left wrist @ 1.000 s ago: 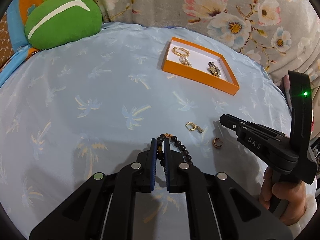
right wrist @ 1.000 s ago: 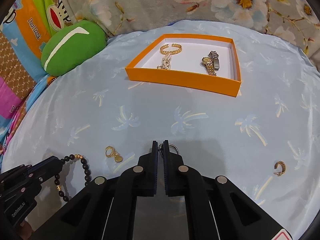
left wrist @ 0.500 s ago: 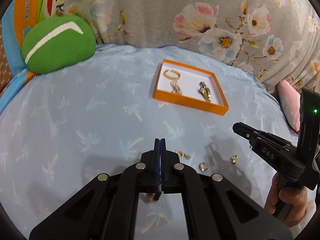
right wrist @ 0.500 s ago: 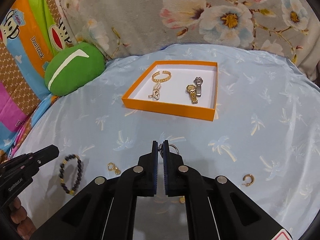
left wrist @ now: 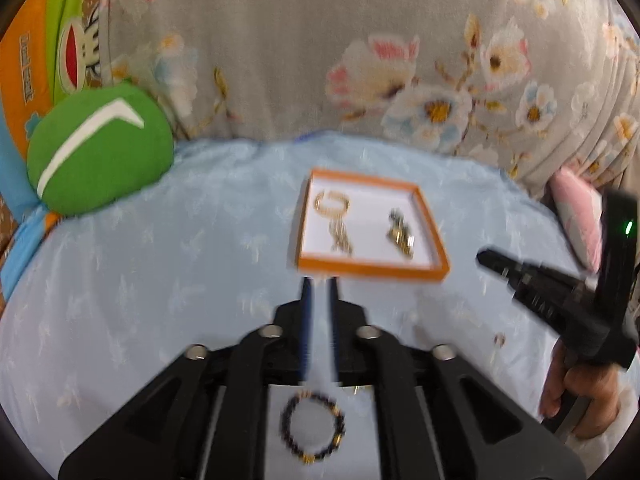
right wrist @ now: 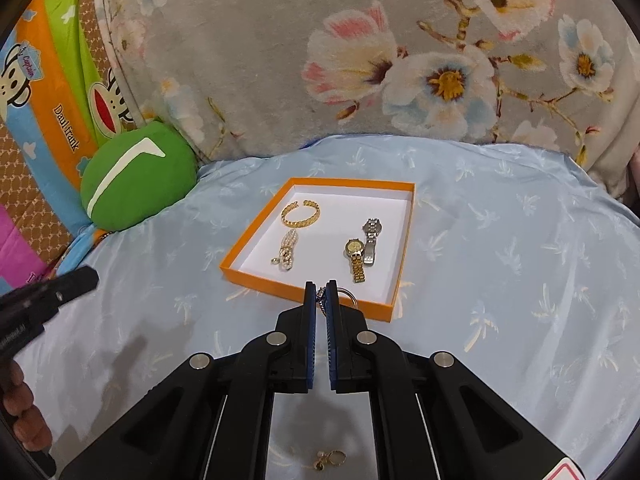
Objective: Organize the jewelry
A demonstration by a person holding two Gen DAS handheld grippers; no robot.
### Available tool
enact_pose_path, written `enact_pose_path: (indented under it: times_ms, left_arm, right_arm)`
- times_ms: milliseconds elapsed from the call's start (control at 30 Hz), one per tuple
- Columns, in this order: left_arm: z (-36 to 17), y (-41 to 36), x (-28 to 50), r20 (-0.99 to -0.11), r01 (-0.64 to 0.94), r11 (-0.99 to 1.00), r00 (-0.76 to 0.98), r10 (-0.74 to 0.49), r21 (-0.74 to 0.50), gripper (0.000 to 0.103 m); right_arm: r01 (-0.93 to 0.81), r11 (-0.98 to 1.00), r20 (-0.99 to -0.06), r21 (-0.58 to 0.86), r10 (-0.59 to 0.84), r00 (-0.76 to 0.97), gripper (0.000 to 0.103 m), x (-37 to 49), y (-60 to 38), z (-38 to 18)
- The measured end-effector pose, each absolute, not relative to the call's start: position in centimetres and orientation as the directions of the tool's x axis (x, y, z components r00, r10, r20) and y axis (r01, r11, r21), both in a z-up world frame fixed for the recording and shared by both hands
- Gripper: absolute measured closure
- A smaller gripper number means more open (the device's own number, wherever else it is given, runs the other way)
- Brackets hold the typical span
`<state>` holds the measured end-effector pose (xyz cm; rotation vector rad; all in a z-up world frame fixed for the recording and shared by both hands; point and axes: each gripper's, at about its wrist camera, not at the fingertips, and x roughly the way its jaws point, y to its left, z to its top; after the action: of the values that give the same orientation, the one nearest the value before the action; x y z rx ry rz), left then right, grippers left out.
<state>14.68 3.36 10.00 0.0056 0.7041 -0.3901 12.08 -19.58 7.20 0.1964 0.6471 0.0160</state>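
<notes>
My left gripper hangs above the blue sheet, just short of the orange tray. Its jaws are opening and nothing sits between them. The black bead bracelet shows below, behind the pads and free of them. My right gripper is shut on a small silver ring on a chain, held over the near rim of the orange tray. In the tray lie a gold bangle, a pearl piece, a gold watch and a silver watch.
A gold earring lies on the sheet under my right gripper, and another small gold piece lies further right. A green cushion sits at the back left, against a floral blanket. A hand holds the right gripper.
Both grippers rose off the sheet and closed in on the tray. The left jaws parted and the bead bracelet came out of them. The right stayed shut on the silver ring.
</notes>
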Motion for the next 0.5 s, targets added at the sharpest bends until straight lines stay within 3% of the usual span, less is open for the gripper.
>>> enact_pose_path:
  times_ms: [67, 100, 300, 500]
  left_arm:
    - [6.9, 3.9, 13.7, -0.693, 0.320, 0.938, 0.646, -0.320, -0.134, 0.046]
    - [5.4, 4.0, 13.3, -0.718, 0.311, 0.941, 0.624, -0.310, -0.136, 0.045]
    - [0.5, 4.8, 12.8, -0.802, 0.247, 0.961, 0.546, -0.242, -0.122, 0.048]
    - [-0.1, 4.5, 12.7, -0.786, 0.246, 0.968, 0.591, -0.181, -0.037, 0.072]
  right_arm:
    - [0.045, 0.977, -0.605, 0.207, 0.092, 0.791, 0.099, 11.4, -19.4, 6.4]
    - [0.044, 0.976, -0.609, 0.213, 0.097, 0.787, 0.099, 11.1, -19.2, 6.1]
    - [0.034, 0.973, -0.635, 0.229, 0.123, 0.763, 0.099, 9.8, -18.0, 4.5]
    - [0.027, 0.970, -0.635, 0.243, 0.138, 0.760, 0.099, 9.3, -17.4, 4.2]
